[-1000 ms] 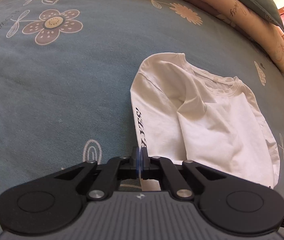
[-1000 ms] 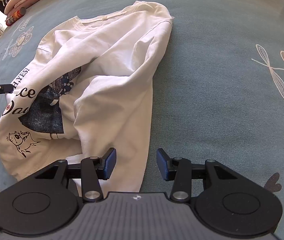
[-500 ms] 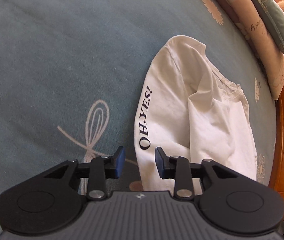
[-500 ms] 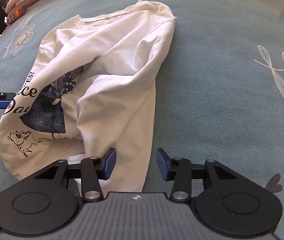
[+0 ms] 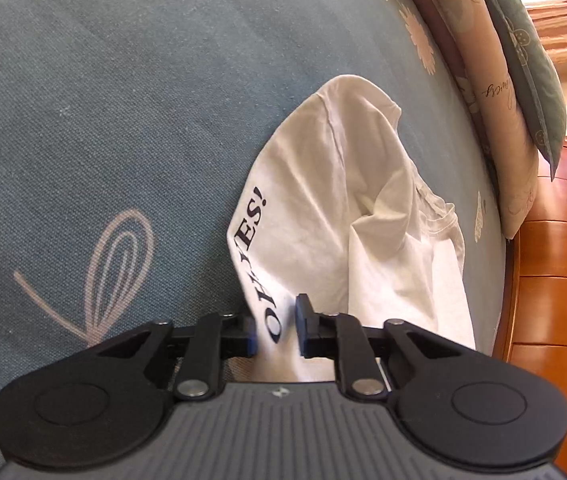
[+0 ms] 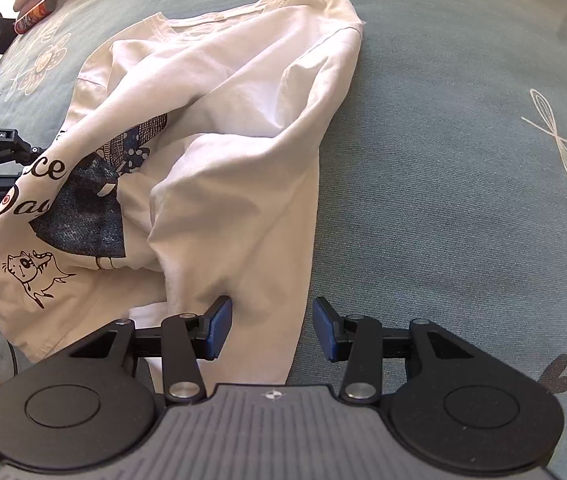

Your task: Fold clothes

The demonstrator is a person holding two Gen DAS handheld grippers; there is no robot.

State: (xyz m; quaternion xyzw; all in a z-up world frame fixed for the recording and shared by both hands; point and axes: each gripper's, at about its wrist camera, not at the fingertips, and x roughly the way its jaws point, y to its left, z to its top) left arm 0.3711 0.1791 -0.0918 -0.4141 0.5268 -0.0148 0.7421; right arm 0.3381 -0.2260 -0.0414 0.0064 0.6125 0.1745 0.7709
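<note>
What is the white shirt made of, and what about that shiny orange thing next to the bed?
The shirt looks like soft, matte cotton knit: it wrinkles, droops in folds, and has stitched seams. The orange thing looks like varnished wood: glossy highlights and faint grain streaks show, though it might be a veneer.

White T-shirt [image 6: 243,128] with navy print and black lettering, blue-grey bedspread [image 6: 463,160] with pale flowers

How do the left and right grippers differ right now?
The left gripper has narrower jaws, closing around the lettered edge of the shirt; the right gripper stands wider open. The left is at the printed side, the right at the plain white side. Both have shirt fabric between their jaws.
</note>
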